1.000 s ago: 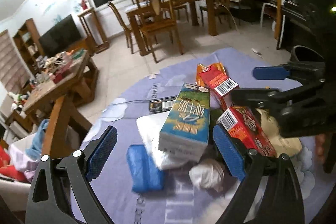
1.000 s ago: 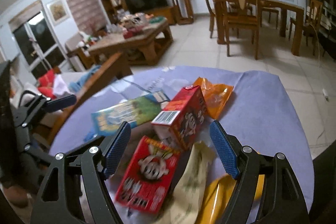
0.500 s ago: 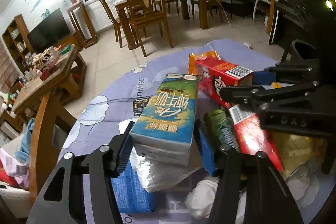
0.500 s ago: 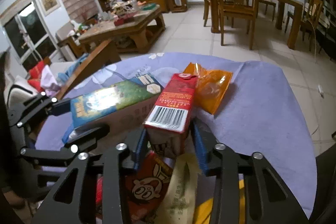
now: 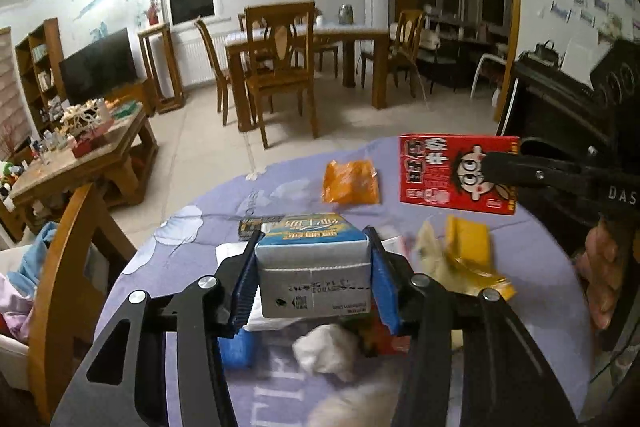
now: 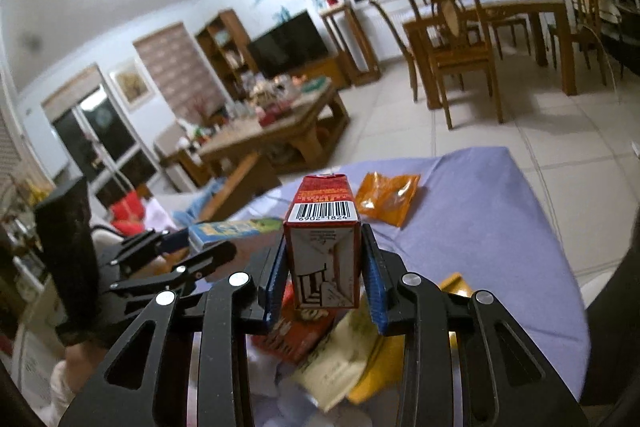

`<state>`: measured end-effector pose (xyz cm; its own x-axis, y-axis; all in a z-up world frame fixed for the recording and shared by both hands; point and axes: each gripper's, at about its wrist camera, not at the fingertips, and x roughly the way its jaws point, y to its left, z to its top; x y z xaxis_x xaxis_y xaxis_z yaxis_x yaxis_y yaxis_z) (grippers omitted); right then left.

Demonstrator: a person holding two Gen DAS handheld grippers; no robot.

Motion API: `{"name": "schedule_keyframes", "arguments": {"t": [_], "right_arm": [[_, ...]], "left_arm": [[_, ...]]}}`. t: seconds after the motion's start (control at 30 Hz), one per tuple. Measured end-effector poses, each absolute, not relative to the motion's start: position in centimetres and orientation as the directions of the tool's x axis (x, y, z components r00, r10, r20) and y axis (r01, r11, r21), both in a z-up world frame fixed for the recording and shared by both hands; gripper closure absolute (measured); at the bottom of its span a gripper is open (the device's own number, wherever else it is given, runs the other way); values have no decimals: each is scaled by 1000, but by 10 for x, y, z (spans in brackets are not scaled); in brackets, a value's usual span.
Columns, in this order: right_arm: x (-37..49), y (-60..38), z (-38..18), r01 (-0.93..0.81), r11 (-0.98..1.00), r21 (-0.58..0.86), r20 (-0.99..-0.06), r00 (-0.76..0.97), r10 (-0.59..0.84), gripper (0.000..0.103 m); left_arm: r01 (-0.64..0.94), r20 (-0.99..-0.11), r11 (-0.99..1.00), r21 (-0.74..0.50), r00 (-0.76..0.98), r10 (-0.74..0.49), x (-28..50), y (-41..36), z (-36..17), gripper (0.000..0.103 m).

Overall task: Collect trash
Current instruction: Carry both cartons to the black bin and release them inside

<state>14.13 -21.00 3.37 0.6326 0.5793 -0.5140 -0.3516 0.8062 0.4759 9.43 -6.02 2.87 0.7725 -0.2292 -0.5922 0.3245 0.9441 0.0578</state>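
My left gripper (image 5: pixel 312 279) is shut on a blue and green drink carton (image 5: pixel 312 267), held above the round table with the purple cloth (image 5: pixel 192 239). My right gripper (image 6: pixel 325 269) is shut on a red drink carton (image 6: pixel 325 259), also lifted; this carton shows in the left wrist view (image 5: pixel 444 173). On the cloth lie an orange wrapper (image 6: pixel 387 198), yellow and cream wrappers (image 5: pixel 460 259), a white crumpled tissue (image 5: pixel 326 349), a blue packet (image 5: pixel 236 351) and another red carton (image 6: pixel 296 331). The left gripper with its carton shows at the left of the right wrist view (image 6: pixel 192 247).
A wooden chair back (image 5: pixel 68 259) stands at the table's left edge. A cluttered coffee table (image 5: pixel 84 147) and a dining table with chairs (image 5: pixel 304 67) stand on the tiled floor beyond. A dark piano (image 5: pixel 560 99) is at the right.
Both grippers closed on their cartons and lifted them off the pile. The cameras rose and now look more level across the room.
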Motion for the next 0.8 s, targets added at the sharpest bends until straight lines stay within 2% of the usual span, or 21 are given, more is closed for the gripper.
{"name": "schedule_keyframes", "arguments": {"t": [0.27, 0.47, 0.8], "right_arm": [[90, -291, 53, -303, 786, 539, -404, 726, 557, 69], [54, -377, 54, -191, 809, 556, -353, 826, 438, 69], [5, -505, 23, 19, 811, 585, -353, 906, 233, 69]], "left_arm": [[373, -510, 928, 23, 802, -310, 65, -94, 62, 54], [478, -473, 879, 6, 775, -419, 55, -151, 77, 54], [652, -481, 750, -114, 624, -616, 64, -267, 56, 54]]}}
